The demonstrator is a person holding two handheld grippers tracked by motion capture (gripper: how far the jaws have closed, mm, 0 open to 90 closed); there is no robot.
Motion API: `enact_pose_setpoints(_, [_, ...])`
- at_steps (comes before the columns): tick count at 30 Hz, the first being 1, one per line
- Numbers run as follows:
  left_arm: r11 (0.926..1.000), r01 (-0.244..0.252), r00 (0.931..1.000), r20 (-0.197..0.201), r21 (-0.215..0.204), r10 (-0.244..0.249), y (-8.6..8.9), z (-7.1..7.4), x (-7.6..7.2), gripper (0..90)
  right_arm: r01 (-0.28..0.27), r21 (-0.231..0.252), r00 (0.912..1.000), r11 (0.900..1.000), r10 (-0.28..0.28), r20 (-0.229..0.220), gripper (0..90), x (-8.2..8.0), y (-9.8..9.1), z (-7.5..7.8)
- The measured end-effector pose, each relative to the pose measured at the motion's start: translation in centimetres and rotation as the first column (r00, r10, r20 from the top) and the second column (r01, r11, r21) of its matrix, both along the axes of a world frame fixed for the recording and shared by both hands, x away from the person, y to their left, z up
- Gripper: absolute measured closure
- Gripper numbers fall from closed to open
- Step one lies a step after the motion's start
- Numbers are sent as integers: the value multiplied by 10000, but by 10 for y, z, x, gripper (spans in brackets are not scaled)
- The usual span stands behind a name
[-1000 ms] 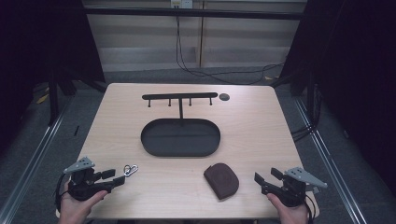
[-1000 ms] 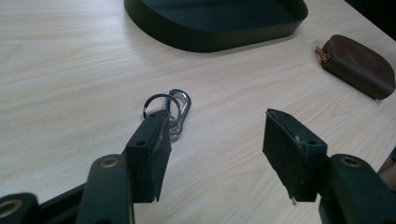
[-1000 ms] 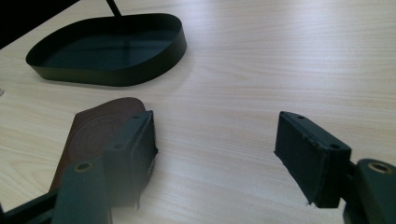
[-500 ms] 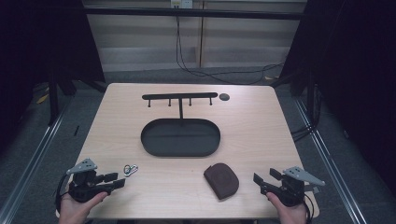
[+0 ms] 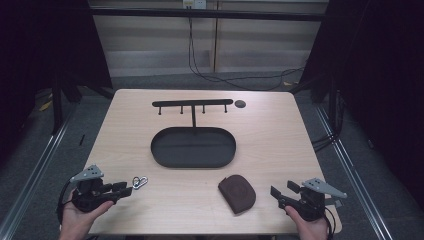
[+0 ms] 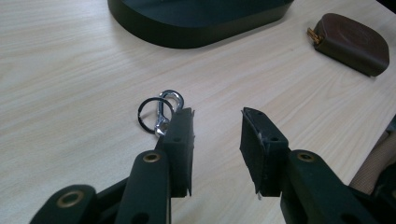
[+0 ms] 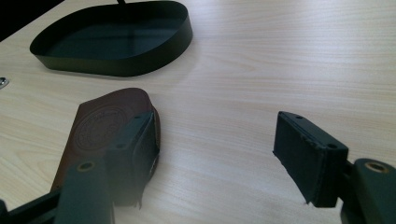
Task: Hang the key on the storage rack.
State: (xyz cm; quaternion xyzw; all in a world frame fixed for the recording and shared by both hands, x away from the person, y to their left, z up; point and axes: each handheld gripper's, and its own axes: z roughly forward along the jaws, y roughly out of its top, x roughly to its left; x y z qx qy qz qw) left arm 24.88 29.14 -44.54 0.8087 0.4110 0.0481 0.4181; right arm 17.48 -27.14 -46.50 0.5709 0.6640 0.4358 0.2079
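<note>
A silver carabiner with a black key ring (image 5: 140,181) lies on the wooden table near its front left. My left gripper (image 5: 125,189) points at it from the left. In the left gripper view the carabiner and ring (image 6: 161,109) sit just outside the left jaw, and the gripper (image 6: 217,114) has nothing between its pads; its jaws have just been closing and a narrow gap is left. A brown leather pouch (image 5: 237,193) lies flat at the front right. My right gripper (image 5: 280,190) stands wide open beside it, the pouch (image 7: 105,121) behind its left jaw.
A black oval tray (image 5: 200,150) sits mid-table, with a black hook rack (image 5: 192,103) rising behind it and a small dark disc (image 5: 240,104) to the rack's right. The tray wall (image 6: 196,32) is ahead of the left gripper. Floor rails flank the table.
The left gripper's jaws have drawn much closer together, and the hand has barely shifted. The right gripper, the pouch and the carabiner have stayed where they were.
</note>
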Motion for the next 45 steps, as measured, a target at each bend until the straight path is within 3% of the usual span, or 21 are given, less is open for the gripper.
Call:
enact_pose_setpoints(6, [9989,275,9996,23,383,-276,-9,9,5,626,52,11,10000,10000,-52,-2,301,0,0,0])
enact_pose_setpoints(12, [9898,480,9987,-206,1341,-457,-21,14,14,616,4,-65,10000,10000,-4,-70,308,1,1,0])
enact_pose_setpoints(17, [9873,629,9976,-384,1456,-579,-26,18,23,607,-42,-30,9999,10000,42,-96,308,1,1,-1])
enact_pose_setpoints(18, [9823,890,9954,-492,1647,-820,-28,20,28,607,-52,-43,9999,10000,52,-112,308,1,1,-1])
enact_pose_setpoints(20, [9799,950,9947,-566,1756,-863,-31,20,32,607,-69,-66,9999,10000,69,-126,308,1,1,-1])
enact_pose_setpoints(31, [9556,1206,9854,-1493,2690,-824,-40,18,57,575,-37,-45,9999,10000,36,-134,308,1,1,-1])
enact_pose_setpoints(32, [9490,1286,9827,-1655,2877,-829,-43,16,63,566,-54,-46,9999,10000,54,-137,308,1,1,-1])
enact_pose_setpoints(34, [9470,1296,9795,-1865,2940,-761,-45,15,68,536,-52,-44,9999,10000,51,-117,308,1,1,-1])
enact_pose_setpoints(38, [9463,1266,9791,-1904,2973,-712,-47,16,74,530,5,-45,10000,10000,-5,-44,308,0,1,0])
enact_pose_setpoints(41, [9250,1740,9704,-2185,3379,-1027,-54,14,82,523,9,-14,10000,10000,-9,-64,308,1,1,-1])
enact_pose_setpoints(43, [9189,1870,9649,-2406,3474,-1054,-57,12,86,524,-9,0,10000,10000,9,-65,308,1,1,-1])
enact_pose_setpoints(45, [9076,2137,9567,-2655,3614,-1195,-60,9,89,528,1,11,10000,10000,-1,-61,308,1,1,-1])
